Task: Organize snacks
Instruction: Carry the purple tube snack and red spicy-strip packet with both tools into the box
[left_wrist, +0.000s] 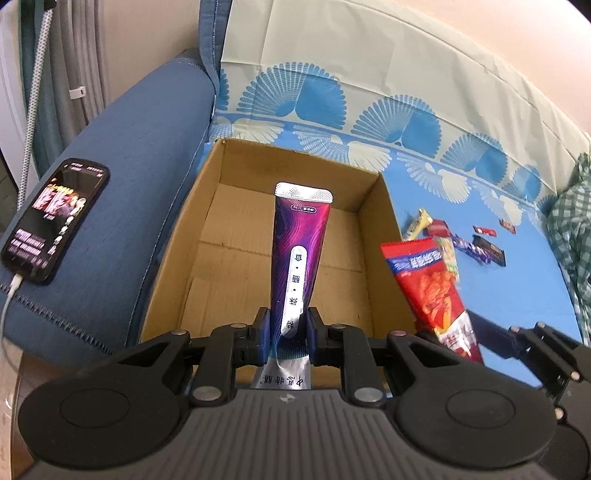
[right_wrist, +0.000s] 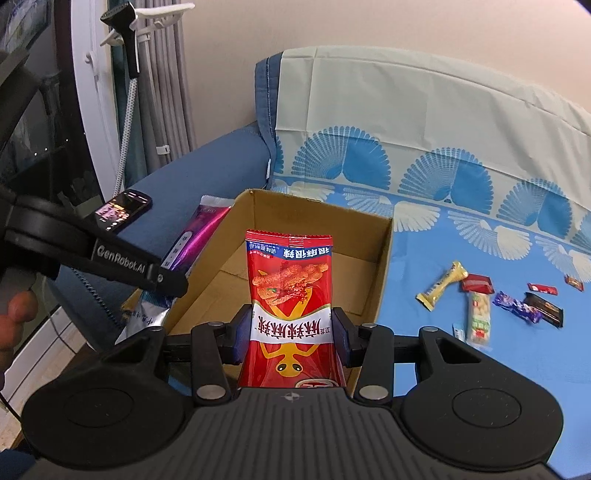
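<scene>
We are in a home, likely a living room: a blue sofa (left_wrist: 122, 206) with a phone (left_wrist: 55, 221) charging on its armrest, a fan-patterned cloth (right_wrist: 461, 192) spread over the seat, grey curtains (right_wrist: 166, 74) by the wall, and a garment steamer (right_wrist: 127, 48) standing nearby.

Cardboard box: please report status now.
Left gripper shut on purple packet. Right gripper shut on red packet. Box empty, nothing blocking.
</scene>
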